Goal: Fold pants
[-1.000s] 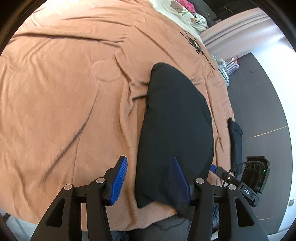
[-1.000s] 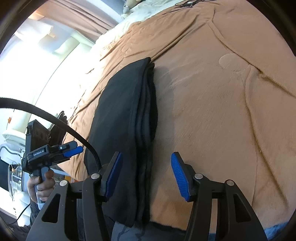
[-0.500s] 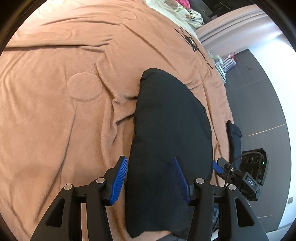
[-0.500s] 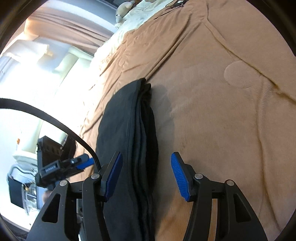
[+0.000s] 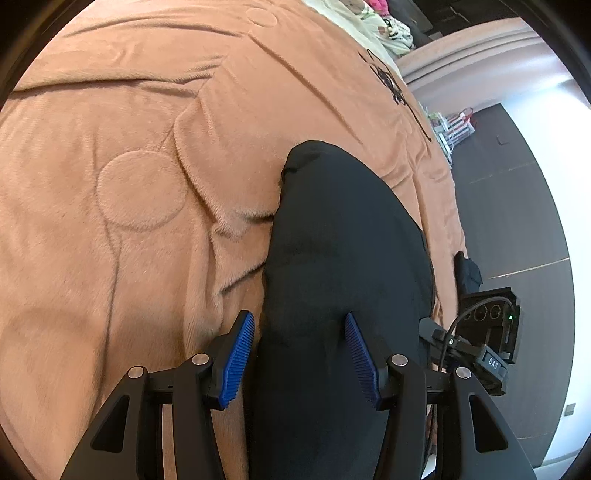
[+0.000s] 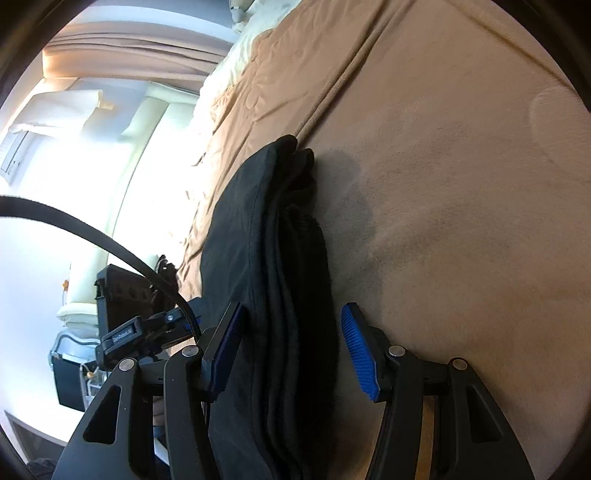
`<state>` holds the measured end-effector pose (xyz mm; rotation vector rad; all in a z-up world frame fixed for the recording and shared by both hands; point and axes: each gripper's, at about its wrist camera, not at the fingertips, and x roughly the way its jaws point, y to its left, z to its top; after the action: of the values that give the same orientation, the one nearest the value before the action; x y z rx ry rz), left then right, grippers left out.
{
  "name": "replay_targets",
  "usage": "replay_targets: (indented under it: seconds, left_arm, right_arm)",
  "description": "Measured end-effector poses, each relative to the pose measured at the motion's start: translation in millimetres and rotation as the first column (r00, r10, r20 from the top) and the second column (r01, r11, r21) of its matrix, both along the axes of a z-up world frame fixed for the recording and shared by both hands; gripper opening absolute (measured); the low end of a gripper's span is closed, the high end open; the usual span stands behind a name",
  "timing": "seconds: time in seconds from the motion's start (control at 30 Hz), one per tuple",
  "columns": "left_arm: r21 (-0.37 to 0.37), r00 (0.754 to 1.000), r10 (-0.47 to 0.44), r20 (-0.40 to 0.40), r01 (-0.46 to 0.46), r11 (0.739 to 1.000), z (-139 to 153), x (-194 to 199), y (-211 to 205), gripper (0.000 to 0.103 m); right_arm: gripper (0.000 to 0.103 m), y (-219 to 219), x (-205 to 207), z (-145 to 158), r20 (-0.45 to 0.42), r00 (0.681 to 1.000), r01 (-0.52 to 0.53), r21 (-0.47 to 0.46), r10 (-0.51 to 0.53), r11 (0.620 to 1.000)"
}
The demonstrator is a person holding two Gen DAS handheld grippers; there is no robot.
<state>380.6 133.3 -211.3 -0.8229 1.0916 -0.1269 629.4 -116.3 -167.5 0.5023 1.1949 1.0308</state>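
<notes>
The black pants [image 5: 340, 266] lie folded into a long stack on the tan bedspread [image 5: 140, 184]. My left gripper [image 5: 299, 354] is open, its blue pads on either side of the stack's near left edge. In the right wrist view the pants [image 6: 266, 258] show their layered edges on the right side. My right gripper [image 6: 291, 350] is open, straddling that layered edge low over the bed. Whether the pads touch the cloth cannot be told.
The right gripper's body and cable [image 5: 484, 347] show at the bed's right edge, the left gripper's body [image 6: 125, 317] at the other. A small dark item [image 5: 467, 269] lies by the bed edge. Pillows [image 5: 369, 22] at the head. Dark floor [image 5: 517, 221] to the right.
Both grippers have moved forward over the bed, so the folded pants now sit between each open pair of fingers. The pants themselves have not moved.
</notes>
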Motion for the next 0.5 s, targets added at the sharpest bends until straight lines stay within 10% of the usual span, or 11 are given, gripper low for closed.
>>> replay_targets:
  seconds: [0.17, 0.33, 0.5]
  left_arm:
    - [-0.042, 1.0, -0.004, 0.016, 0.004, 0.999, -7.9, 12.7, 1.2, 0.054]
    - [-0.053, 0.998, -0.018, 0.052, 0.02, 0.998, -1.2, 18.8, 1.8, 0.037]
    - [-0.052, 0.997, -0.037, 0.061, 0.04, 0.998, 0.2, 17.8, 1.4, 0.037]
  right_arm:
    - [0.05, -1.6, 13.6, -4.0, -0.004, 0.999, -0.039, 0.004, 0.039, 0.999]
    - [0.025, -8.1, 17.1, 3.0, 0.024, 0.999, -0.046, 0.008, 0.046, 0.999]
    - [0.028, -10.9, 5.0, 7.8, 0.066, 0.997, -0.05, -0.019, 0.051, 0.999]
